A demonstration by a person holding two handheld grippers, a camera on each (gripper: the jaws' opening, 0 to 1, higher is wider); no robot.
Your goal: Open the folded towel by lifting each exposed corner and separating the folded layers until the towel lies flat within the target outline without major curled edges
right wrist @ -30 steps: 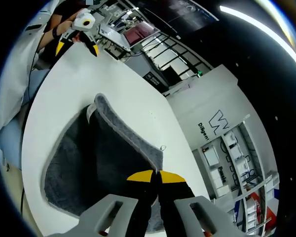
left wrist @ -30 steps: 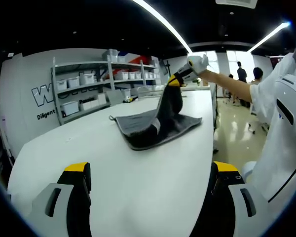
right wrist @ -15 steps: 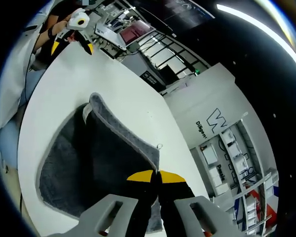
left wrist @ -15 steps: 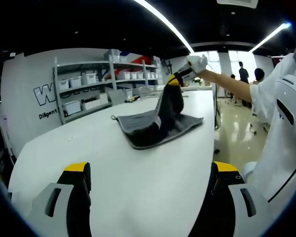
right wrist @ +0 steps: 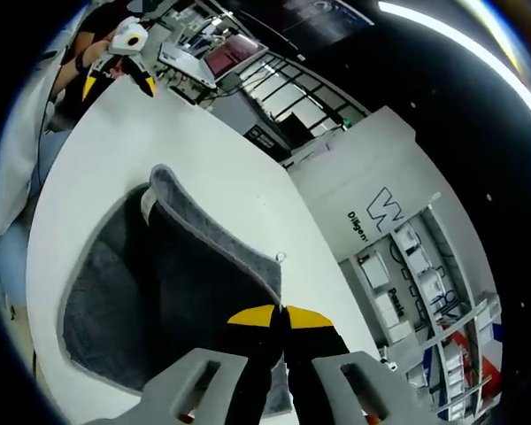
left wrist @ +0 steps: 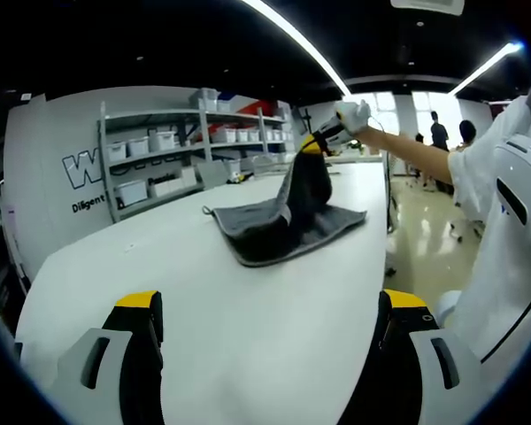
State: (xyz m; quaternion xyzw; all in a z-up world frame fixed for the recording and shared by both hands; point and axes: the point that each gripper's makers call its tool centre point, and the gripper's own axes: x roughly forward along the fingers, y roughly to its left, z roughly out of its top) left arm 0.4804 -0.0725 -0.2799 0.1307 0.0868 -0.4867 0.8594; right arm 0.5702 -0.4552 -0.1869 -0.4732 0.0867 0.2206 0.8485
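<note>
The towel (left wrist: pixel 288 226) lies near the far end of the white desk (left wrist: pixel 203 310), with one corner pulled up into a peak by your right gripper (left wrist: pixel 311 144). You hold that corner high so the top layer peels away from the one beneath, and the fold can open. In the right gripper view, the yellow-tipped jaws are closed on the dark cloth, and the raised layer (right wrist: pixel 208 252) falls away from them as a sloping sheet. Your left gripper (left wrist: pixel 265 336) waits well back from the towel with its jaws wide apart and nothing between them, probably ready to take another corner. The towel is dark grey with a paler grey border, and a small loop (left wrist: pixel 203 212) at one corner. Its lower layer rests flat; I cannot see a target outline.
</note>
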